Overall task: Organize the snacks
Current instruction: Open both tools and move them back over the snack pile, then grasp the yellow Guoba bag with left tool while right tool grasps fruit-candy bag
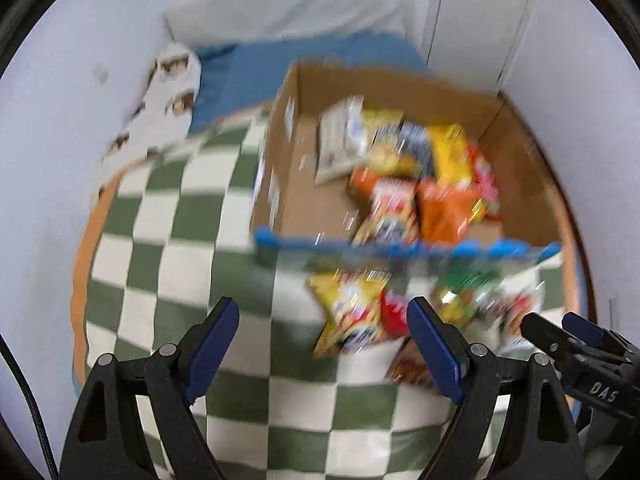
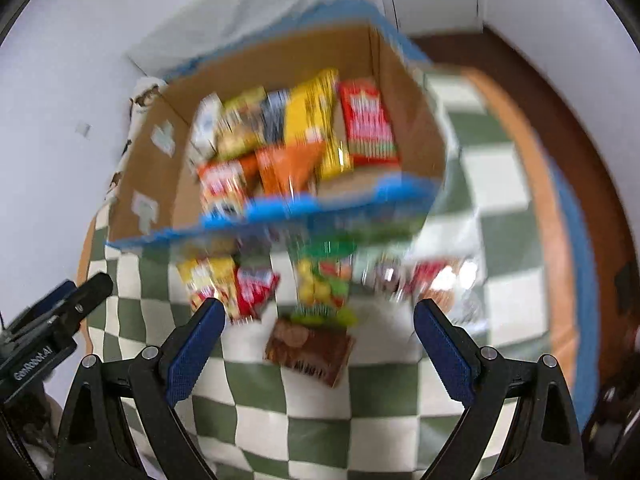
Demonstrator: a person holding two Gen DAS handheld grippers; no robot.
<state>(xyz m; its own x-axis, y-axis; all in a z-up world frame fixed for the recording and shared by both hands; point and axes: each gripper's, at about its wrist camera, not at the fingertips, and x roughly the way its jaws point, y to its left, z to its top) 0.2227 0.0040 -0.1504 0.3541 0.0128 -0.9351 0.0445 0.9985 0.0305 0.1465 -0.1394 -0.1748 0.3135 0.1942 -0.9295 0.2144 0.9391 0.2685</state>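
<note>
A cardboard box point(image 1: 288, 184) with a blue front rim stands on a green-and-white checkered blanket point(image 1: 180, 264). It holds several snack packs, among them an orange bag point(image 1: 448, 212) and a red box point(image 2: 370, 124). The box also shows in the right wrist view point(image 2: 404, 120). Loose snacks lie in front of it: a yellow bag point(image 1: 352, 312), a red pack point(image 2: 254, 290), a green-and-yellow bag point(image 2: 324, 288) and a brown pack point(image 2: 310, 350). My left gripper point(image 1: 324, 344) is open and empty above the blanket. My right gripper point(image 2: 320, 344) is open and empty over the brown pack. Both views are blurred.
White walls close in on the left. A blue sheet point(image 1: 280, 64) and white pillows point(image 1: 168, 104) lie behind the box. A white door point(image 1: 480, 20) stands at the back right. Brown floor point(image 2: 560, 120) runs along the bed's right edge.
</note>
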